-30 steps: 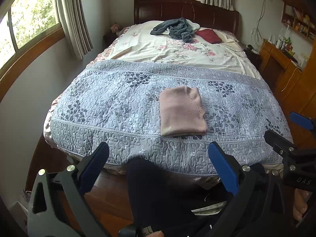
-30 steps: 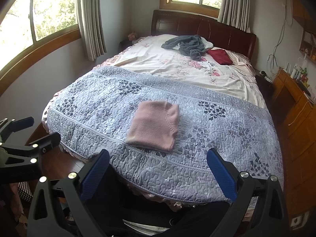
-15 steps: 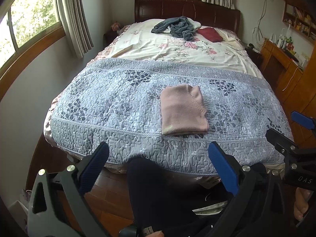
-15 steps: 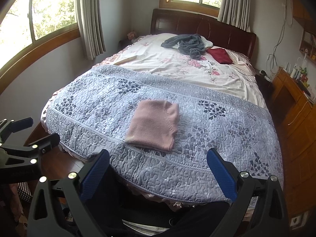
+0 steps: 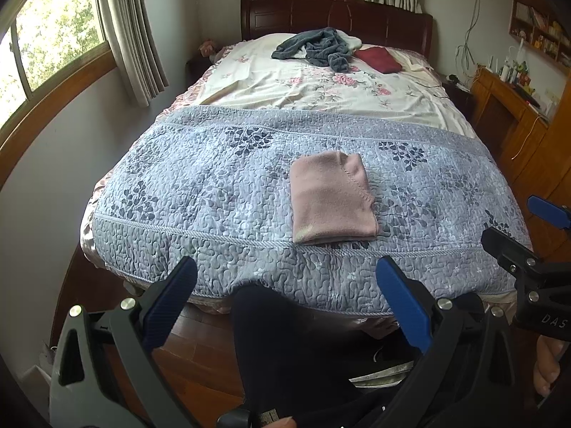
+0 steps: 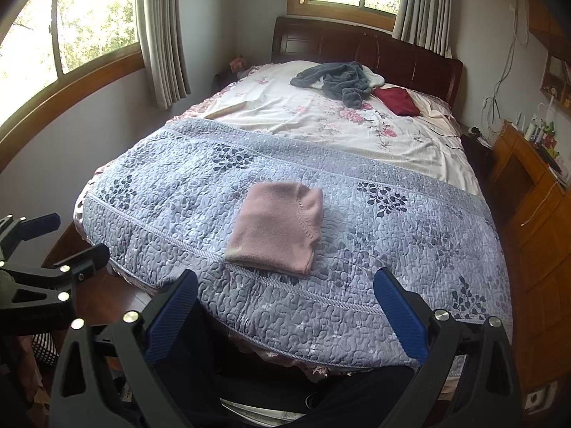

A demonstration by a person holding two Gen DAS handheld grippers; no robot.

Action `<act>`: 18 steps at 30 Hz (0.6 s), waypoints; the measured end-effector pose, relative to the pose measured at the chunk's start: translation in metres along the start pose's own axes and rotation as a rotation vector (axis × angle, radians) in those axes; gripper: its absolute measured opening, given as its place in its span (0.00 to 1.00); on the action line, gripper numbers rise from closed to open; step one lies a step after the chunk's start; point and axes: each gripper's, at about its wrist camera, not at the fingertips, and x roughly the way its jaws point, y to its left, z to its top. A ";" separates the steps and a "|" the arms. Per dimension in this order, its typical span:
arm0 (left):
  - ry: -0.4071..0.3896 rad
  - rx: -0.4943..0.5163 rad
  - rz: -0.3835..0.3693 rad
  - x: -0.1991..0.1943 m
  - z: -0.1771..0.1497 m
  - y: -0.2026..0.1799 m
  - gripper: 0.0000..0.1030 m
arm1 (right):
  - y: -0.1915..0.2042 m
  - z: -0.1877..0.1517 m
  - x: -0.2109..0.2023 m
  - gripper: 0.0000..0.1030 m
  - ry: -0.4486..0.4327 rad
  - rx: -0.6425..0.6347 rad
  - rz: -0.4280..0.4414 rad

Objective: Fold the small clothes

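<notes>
1. The left gripper (image 5: 285, 285) hangs low at 6 o'clock in its own view, off the foot of the bed, its two blue-padded fingers (image 5: 171, 299) spread wide with nothing between them.
2. The right gripper (image 6: 285, 299) sits the same way at 6 o'clock in the right wrist view, jaws wide apart and empty, the blue pads clear of the quilt.
3. Each tool shows in the other's camera: the right one at 3 o'clock of the left view, the left one at 9 o'clock of the right view, well apart from each other.
4. The pink garment (image 5: 332, 198) lies folded into a neat rectangle on the grey-blue quilt (image 5: 200, 192), just above centre toward 1 o'clock in the left view; in the right view it sits at centre, its near edge close to the quilt's corded border. Neither gripper touches it.
5. Beyond the quilt, toward 12 o'clock, the floral sheet (image 6: 321, 121) carries a crumpled grey garment (image 6: 339, 80) and, just beside it at its right, a dark red cloth (image 6: 398, 101), both near the wooden headboard (image 6: 374, 50).
6. A dark-clothed leg (image 5: 285, 339) of the person fills the gap between the left gripper's fingers at 6 o'clock, in front of the bed's edge.
7. Curtained windows stand at 10 and 12 o'clock; a wooden cabinet (image 6: 528, 178) runs along 3 o'clock.
</notes>
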 end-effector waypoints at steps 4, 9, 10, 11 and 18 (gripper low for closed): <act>0.002 0.004 0.000 0.000 0.001 -0.001 0.97 | -0.001 0.000 0.000 0.96 0.001 -0.001 0.000; 0.001 0.006 -0.001 -0.001 0.002 -0.003 0.97 | -0.002 0.003 0.000 0.96 -0.004 0.002 -0.001; 0.001 0.006 -0.001 -0.001 0.002 -0.003 0.97 | -0.001 0.003 -0.001 0.96 -0.006 0.003 -0.001; 0.001 0.006 -0.002 -0.001 0.002 -0.003 0.97 | -0.001 0.003 -0.001 0.96 -0.007 0.003 -0.002; -0.003 0.014 -0.007 -0.002 0.003 -0.005 0.97 | 0.001 0.003 -0.002 0.96 -0.006 0.005 -0.003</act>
